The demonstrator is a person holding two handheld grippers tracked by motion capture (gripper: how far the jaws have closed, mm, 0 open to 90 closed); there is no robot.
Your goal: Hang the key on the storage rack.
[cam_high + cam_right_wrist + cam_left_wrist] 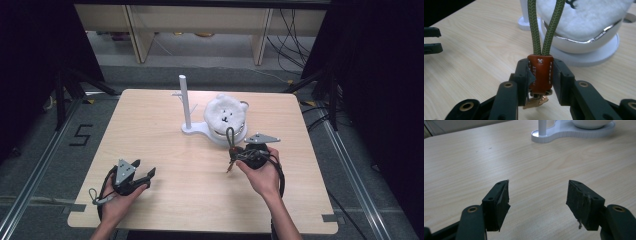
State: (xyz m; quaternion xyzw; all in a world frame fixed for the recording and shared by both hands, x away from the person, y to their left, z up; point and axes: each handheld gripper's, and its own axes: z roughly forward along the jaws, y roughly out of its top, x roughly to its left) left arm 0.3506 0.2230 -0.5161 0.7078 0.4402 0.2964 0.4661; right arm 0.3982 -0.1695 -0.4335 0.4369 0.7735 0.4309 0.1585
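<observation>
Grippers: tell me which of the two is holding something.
The right gripper: its jaws clamp the keychain's brown leather tab. The left gripper is open, holding nothing.

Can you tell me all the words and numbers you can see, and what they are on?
"5": a big black number on the grey floor left of the table.
Stamped letters on the brown leather tab of the green cord loop gripped in the right gripper: too blurred to read for certain.
A small white "x" stitch mark at the top of that tab.
The white plush bear shows a stitched face, no words.
</observation>
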